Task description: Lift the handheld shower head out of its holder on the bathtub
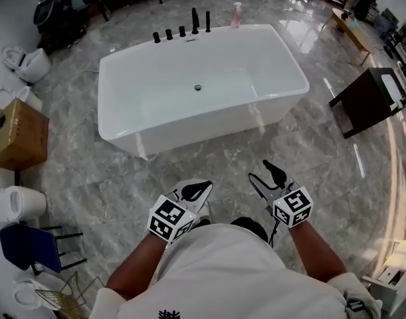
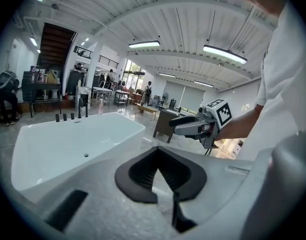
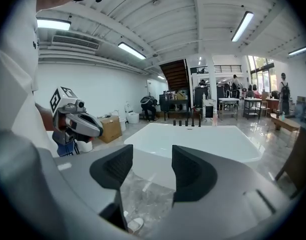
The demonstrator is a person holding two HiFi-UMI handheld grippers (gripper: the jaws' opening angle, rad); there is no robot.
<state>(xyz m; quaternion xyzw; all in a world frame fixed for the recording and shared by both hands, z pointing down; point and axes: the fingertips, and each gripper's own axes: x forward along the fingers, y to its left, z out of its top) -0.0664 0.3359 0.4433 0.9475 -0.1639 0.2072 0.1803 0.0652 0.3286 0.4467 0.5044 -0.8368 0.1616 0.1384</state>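
Showroom with grey marble floor [image 1: 209, 168]; a white bathtub [image 1: 189, 128] stands well ahead of me. The handheld shower head [image 1: 207, 22] sits upright in its holder beside the black fittings [image 1: 169, 34] on the far rim, untouched. Left tool [image 1: 200, 188]: jaws together, empty. Right tool [image 1: 264, 173]: jaws wide apart, nothing between them. Step in hand, by my judgement: the approach. Next I must round the tub and set the open right tool about the shower head's stem.
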